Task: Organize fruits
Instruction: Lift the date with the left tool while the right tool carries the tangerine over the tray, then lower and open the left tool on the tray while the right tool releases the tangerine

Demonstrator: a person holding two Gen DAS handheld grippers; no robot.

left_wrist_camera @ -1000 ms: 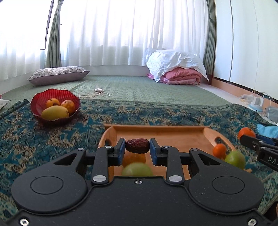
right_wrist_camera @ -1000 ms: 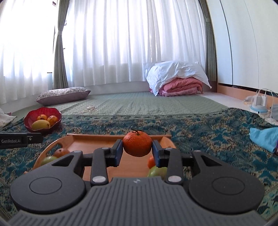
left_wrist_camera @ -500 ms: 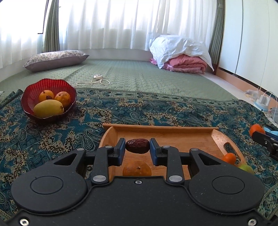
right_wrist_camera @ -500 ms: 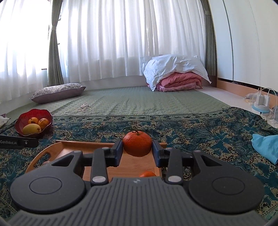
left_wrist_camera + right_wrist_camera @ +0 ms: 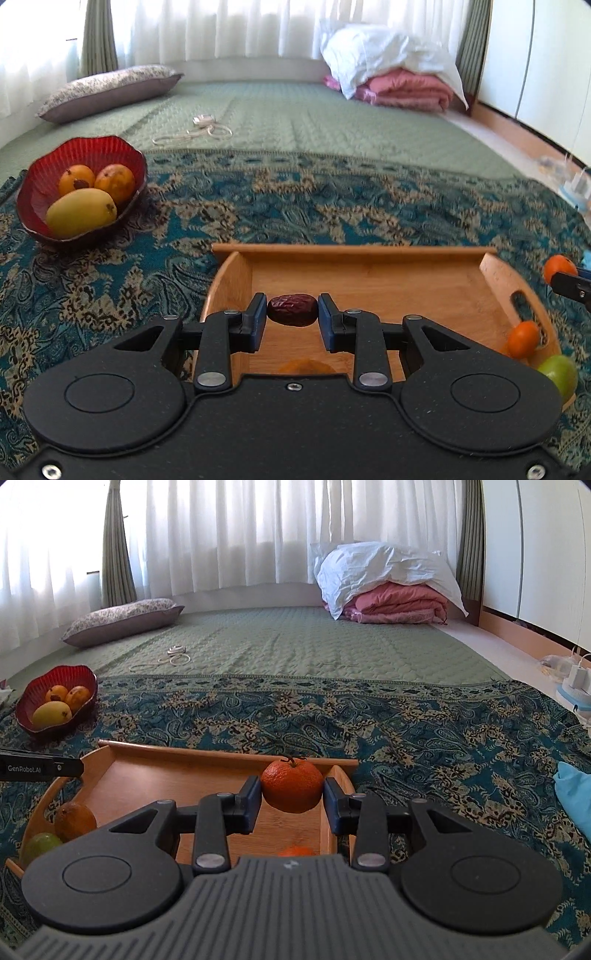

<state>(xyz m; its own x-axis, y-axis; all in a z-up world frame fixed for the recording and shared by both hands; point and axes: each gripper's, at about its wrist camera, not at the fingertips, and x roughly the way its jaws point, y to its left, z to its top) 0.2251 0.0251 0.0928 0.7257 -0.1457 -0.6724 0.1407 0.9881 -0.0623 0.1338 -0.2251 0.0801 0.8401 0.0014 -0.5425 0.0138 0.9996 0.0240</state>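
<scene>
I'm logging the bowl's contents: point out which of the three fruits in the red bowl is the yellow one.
The mango, at the front of the red bowl: long and yellow, unlike the two round orange fruits behind it.

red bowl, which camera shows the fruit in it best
The left wrist view: the red bowl sits nearer and larger, its mango and two orange fruits distinct. The right wrist view shows the same bowl smaller, at the left edge.

Smooth wood tray [image 5: 369,280], glossy red bowl [image 5: 40,177], woven cloth rug [image 5: 332,206].

a home bedroom: folded bedding [image 5: 391,590], floor pillow [image 5: 122,622], curtains [image 5: 236,535].
</scene>
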